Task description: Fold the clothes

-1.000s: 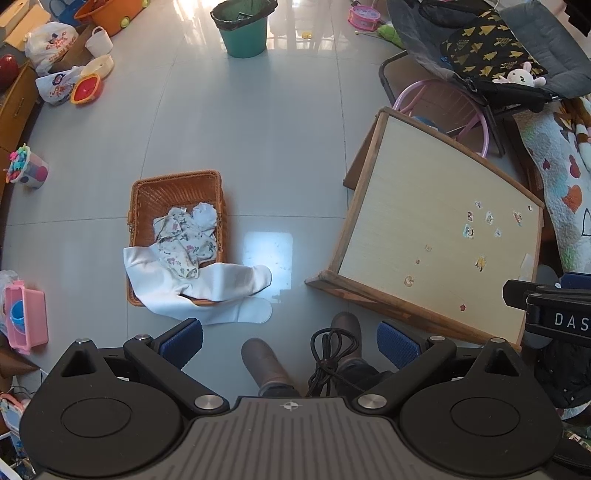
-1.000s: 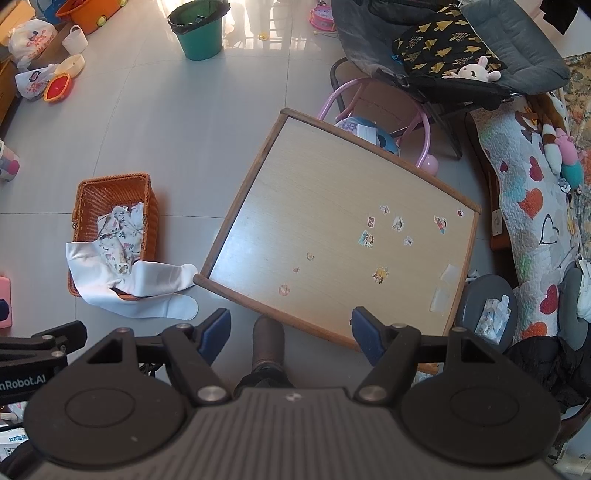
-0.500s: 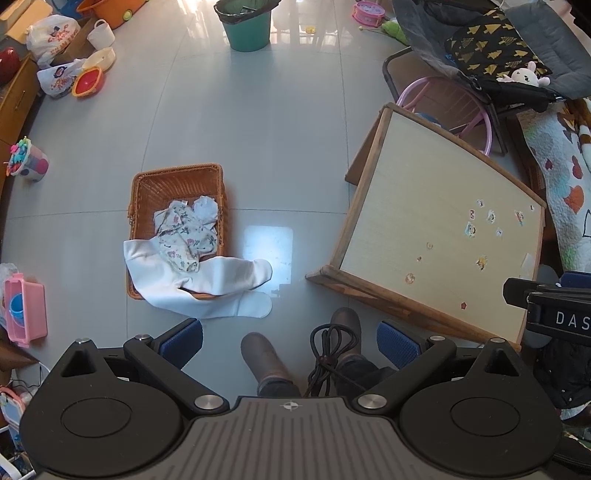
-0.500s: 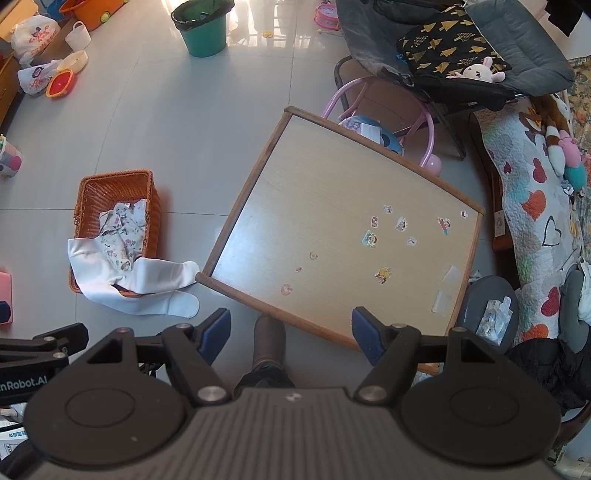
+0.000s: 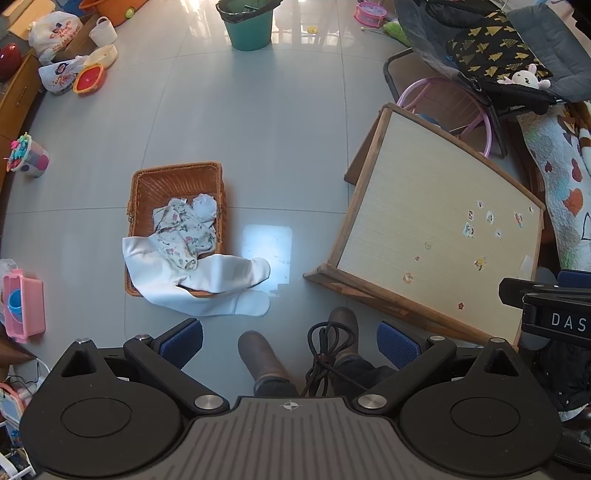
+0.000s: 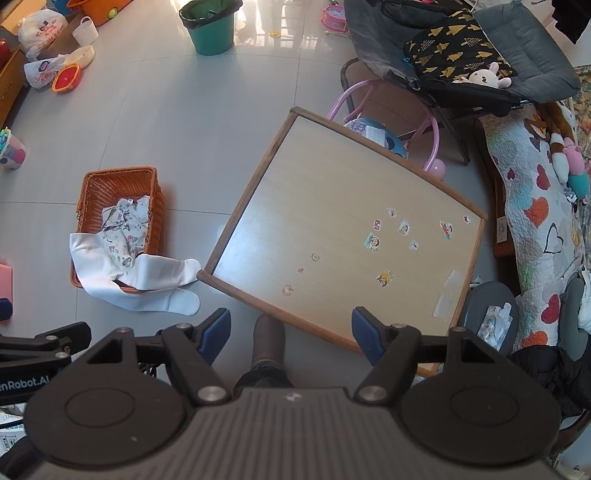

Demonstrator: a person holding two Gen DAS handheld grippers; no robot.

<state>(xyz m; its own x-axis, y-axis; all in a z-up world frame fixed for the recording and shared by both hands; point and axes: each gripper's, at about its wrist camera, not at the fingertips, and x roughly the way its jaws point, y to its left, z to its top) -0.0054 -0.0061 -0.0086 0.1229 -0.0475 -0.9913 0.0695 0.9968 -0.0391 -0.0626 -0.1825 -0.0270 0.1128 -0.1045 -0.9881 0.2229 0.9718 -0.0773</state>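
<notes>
An orange wicker basket (image 5: 173,177) (image 6: 118,181) stands on the tiled floor. In it lies a floral garment (image 5: 183,234) (image 6: 123,230). White footed leggings (image 5: 218,284) (image 6: 147,284) hang over its near rim onto the floor. A low wooden table (image 5: 439,236) (image 6: 343,221) with stickers stands to the right. My left gripper (image 5: 290,341) is open, high above the floor, holding nothing. My right gripper (image 6: 291,330) is open too, above the table's near edge, and holds nothing.
The person's two shoes (image 5: 262,354) stand on the floor below me, a black cord (image 5: 328,347) dangling by them. A green bucket (image 5: 249,22), toys at the left, a pink chair (image 6: 388,122), a grey lounger (image 6: 480,66) and a quilt (image 6: 535,206) ring the area.
Both views have drifted slightly; the basket and table sit a little higher in frame. Both grippers stay open and nothing has been touched.
</notes>
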